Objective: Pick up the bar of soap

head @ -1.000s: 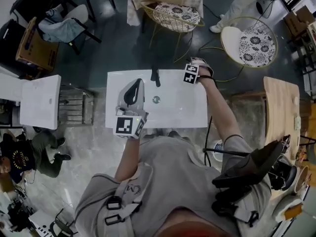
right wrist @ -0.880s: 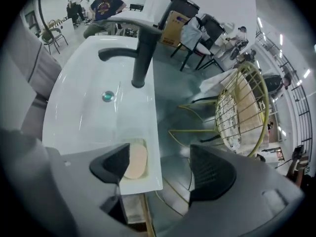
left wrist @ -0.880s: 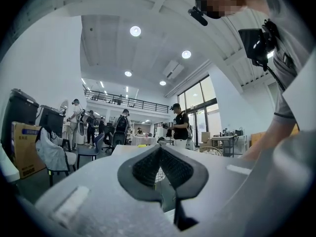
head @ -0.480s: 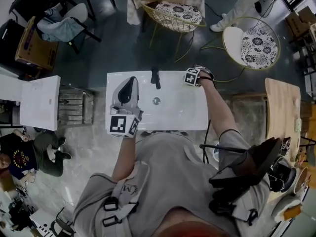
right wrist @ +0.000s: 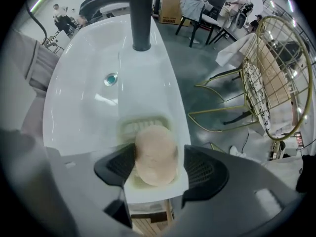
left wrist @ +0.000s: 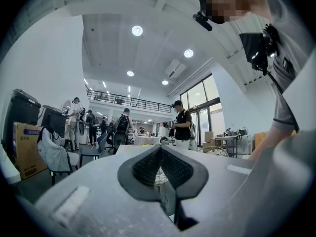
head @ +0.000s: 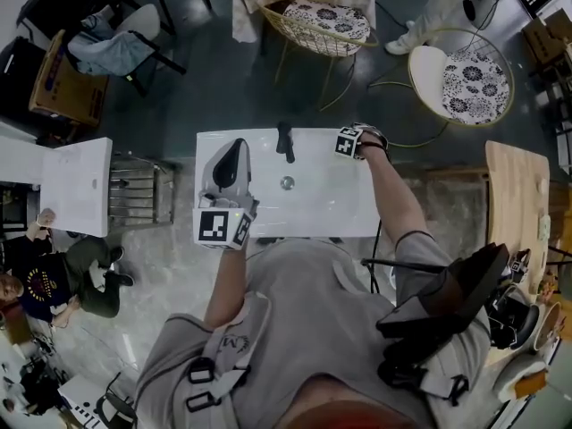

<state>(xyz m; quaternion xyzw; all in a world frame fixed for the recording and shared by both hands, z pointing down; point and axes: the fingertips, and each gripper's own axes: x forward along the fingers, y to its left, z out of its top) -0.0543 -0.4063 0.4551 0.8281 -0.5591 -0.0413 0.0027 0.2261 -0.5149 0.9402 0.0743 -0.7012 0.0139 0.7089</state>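
A pale, rounded bar of soap (right wrist: 155, 154) lies in a ribbed soap dish (right wrist: 146, 127) at the right rim of the white sink (head: 313, 206). My right gripper (right wrist: 155, 168) points straight down over it, one dark pad on each side of the bar. Its jaws have just been closing; the left pad is at the soap's edge and a thin gap shows at the right pad. In the head view its marker cube (head: 349, 142) hides the soap. My left gripper (head: 236, 153) hovers level over the sink's left part, shut and empty.
A dark faucet (head: 285, 141) stands at the sink's back edge, with the drain (head: 287, 183) in front of it. Gold wire chairs (head: 322, 25) and a table stand beyond the sink. A wooden table (head: 517, 204) is at the right. People stand farther off.
The right gripper has come down onto the soap dish, its cube shrinking slightly in the head view. The left gripper has slid a little to the left and nearer the front edge.
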